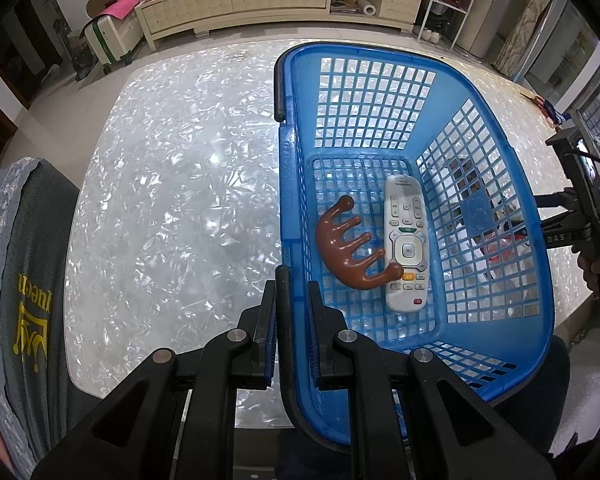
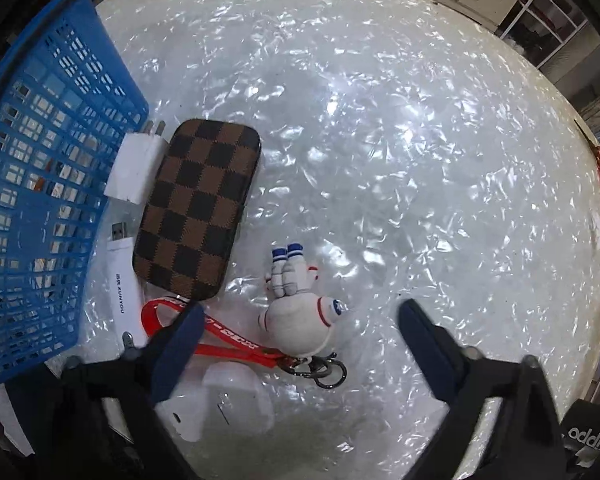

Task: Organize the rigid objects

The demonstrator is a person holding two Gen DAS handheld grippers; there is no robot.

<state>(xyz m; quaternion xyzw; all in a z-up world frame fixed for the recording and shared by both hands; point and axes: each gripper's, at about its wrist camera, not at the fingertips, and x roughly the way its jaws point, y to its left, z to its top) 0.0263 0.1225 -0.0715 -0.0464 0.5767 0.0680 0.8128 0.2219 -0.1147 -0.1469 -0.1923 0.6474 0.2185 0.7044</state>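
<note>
Astronaut plush keyring (image 2: 300, 320) lies on the pearly table (image 2: 420, 140), between the wide-open right gripper (image 2: 300, 344) fingers; lower squarely over its round body (avoiding the red lanyard (image 2: 228, 340)). Left gripper (image 1: 292, 292) clamps the blue mesh basket (image 1: 500, 152) rim.

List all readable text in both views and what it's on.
"XUNYOU": white USB stick beside the blue plastic basket.
"queen", mirrored: grey printed fabric.
"QAS", partial: right gripper.
"zippo", upside down: black item.
Too blurred: red lanyard, white remote control.
</note>
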